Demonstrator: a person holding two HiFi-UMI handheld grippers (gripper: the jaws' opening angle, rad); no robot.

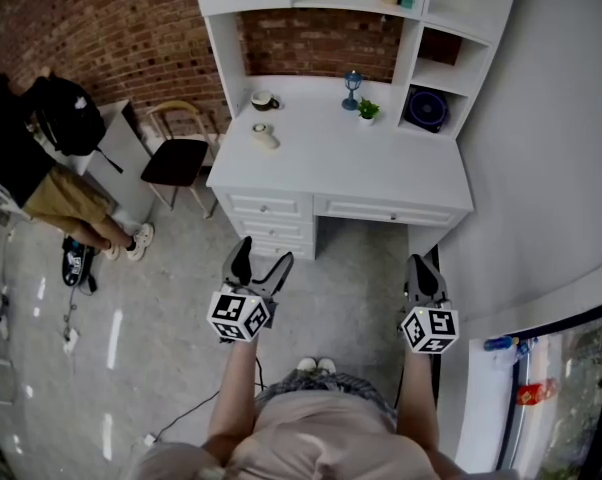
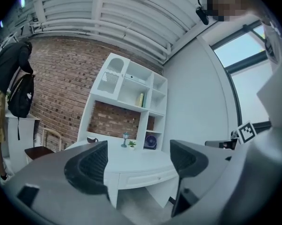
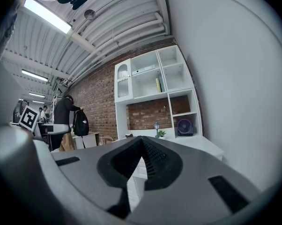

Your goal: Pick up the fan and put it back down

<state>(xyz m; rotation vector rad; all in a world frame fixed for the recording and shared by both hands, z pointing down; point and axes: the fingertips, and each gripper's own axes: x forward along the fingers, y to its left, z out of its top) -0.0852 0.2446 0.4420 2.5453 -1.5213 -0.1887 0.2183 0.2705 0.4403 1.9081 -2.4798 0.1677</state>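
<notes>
One white desk (image 1: 381, 173) with a shelf hutch fills the far side, against a brick wall (image 1: 111, 28). We stand back from it on the floor. Left of it we see a person (image 1: 31, 168) bent over beside a black backpack (image 1: 66, 113). A dark-seated chair (image 1: 176, 158) sits just beside the desk's left end. Both grippers point level toward the desk, well short of it. Left gripper (image 1: 261, 260): jaws wide apart, only the desk seen through the gap. Right gripper (image 1: 422, 268): jaws closed, tips meeting, gripping no object. The fan (image 1: 426, 109), dark blue, stands in the hutch's lower right cubby, well apart from both grippers. Small stuff on the desktop: a cup (image 1: 264, 100) back left, a pale round item (image 1: 264, 135) in front of it, a potted plant (image 1: 367, 111), and a small blue lamp (image 1: 352, 88) just beside the plant.
</notes>
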